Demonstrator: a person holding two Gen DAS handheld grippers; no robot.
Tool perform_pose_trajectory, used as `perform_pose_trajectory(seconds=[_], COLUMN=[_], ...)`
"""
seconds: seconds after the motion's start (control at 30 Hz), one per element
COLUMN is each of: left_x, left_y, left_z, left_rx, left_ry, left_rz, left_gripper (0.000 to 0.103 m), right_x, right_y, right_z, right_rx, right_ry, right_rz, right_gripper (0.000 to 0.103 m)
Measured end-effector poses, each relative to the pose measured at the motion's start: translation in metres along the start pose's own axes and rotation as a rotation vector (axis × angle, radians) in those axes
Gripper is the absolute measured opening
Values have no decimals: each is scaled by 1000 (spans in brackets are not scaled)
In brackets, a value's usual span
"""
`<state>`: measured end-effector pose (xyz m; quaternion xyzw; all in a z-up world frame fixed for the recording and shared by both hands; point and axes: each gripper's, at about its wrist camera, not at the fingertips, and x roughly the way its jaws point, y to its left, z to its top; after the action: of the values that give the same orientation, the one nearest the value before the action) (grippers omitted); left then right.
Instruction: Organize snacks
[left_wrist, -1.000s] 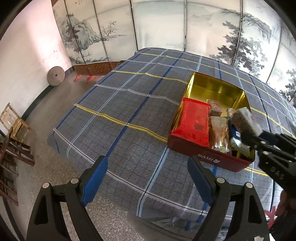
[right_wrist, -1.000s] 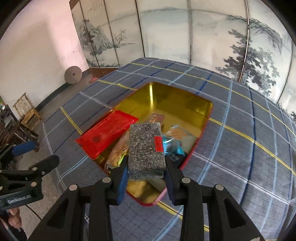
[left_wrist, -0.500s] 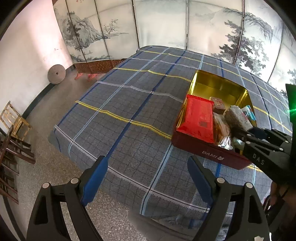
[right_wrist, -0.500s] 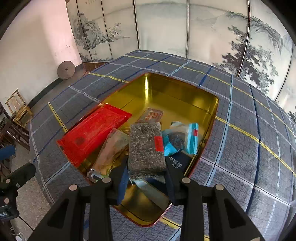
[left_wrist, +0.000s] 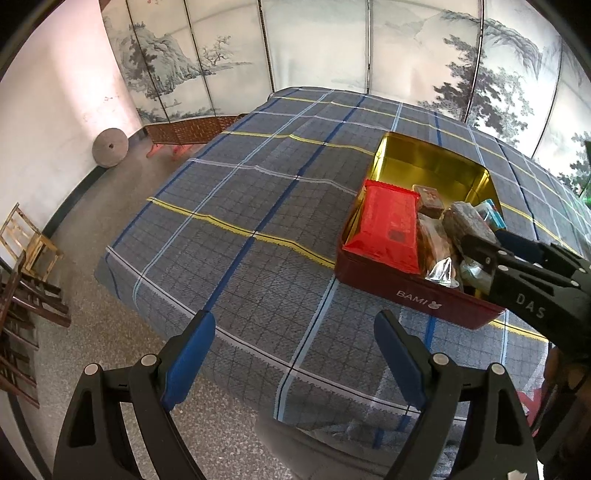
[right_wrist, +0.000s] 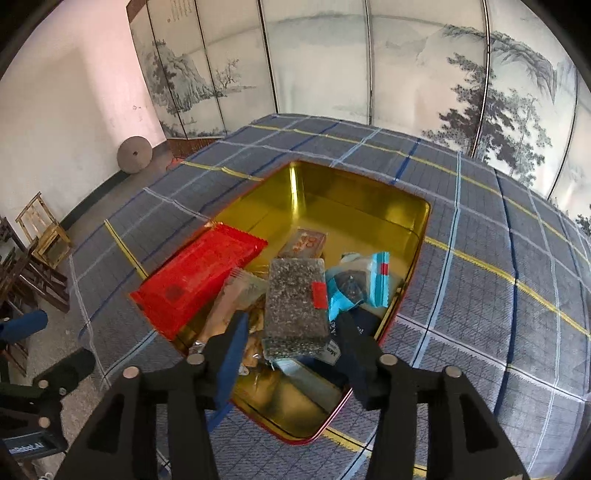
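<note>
Right gripper (right_wrist: 288, 332) is positioned over the near end of the red tin (right_wrist: 424, 229); its jaws are opening. The speckled grey snack bar (right_wrist: 295, 299) is seen between the blue pads (right_wrist: 231, 354), with a gap visible on each side, so no grip is held on it. The bar is lying on top of the other packets at the near end of the tin, tilted up slightly.

Inside the tin, the gold floor at the far end is left bare. A red flat packet (right_wrist: 199, 280) is propped across the left rim. A small brown packet (right_wrist: 304, 242) is placed past the bar. A light blue wrapper (right_wrist: 356, 284) is seen to the right of the bar, and a clear-wrapped brown snack (right_wrist: 231, 302) to its left. A dark packet is partly hidden under the bar.

Left gripper (left_wrist: 291, 354) is held off the near-left edge of the surface (left_wrist: 236, 206), well apart from the tin. Its jaws are spread wide and nothing is held between them. The surface is covered by a grey-blue plaid cloth (right_wrist: 498, 258). "BAMI" is printed on the tin's near wall in the left wrist view.
</note>
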<state>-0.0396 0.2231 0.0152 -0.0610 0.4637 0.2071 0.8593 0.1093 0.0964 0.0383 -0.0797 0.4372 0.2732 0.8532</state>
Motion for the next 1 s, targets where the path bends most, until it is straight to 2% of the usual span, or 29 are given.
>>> perform_pose_trajectory(seconds=[0.07, 0.13, 0.3, 0.6, 1.0], left_x=[-1, -3, -6, -9, -10], left_y=[-1, -1, -4, -17, -25], left_z=[-1, -1, -1, -1, -1], left_rx=[2, 4, 8, 32, 41], left_ry=[-2, -3, -9, -9, 0], left_rz=[-3, -2, -1, -2, 2], left_gripper=[86, 86, 88, 88, 95], right_x=[-6, -13, -37, -61, -59], right_y=[2, 1, -6, -17, -26], right_z=[1, 1, -4, -28, -46], right_rx=[-4, 1, 40, 63, 75], right_ry=[-12, -23, -71, -39, 17], right_rz=[4, 7, 5, -6, -17], right_gripper=[55, 65, 79, 82, 82])
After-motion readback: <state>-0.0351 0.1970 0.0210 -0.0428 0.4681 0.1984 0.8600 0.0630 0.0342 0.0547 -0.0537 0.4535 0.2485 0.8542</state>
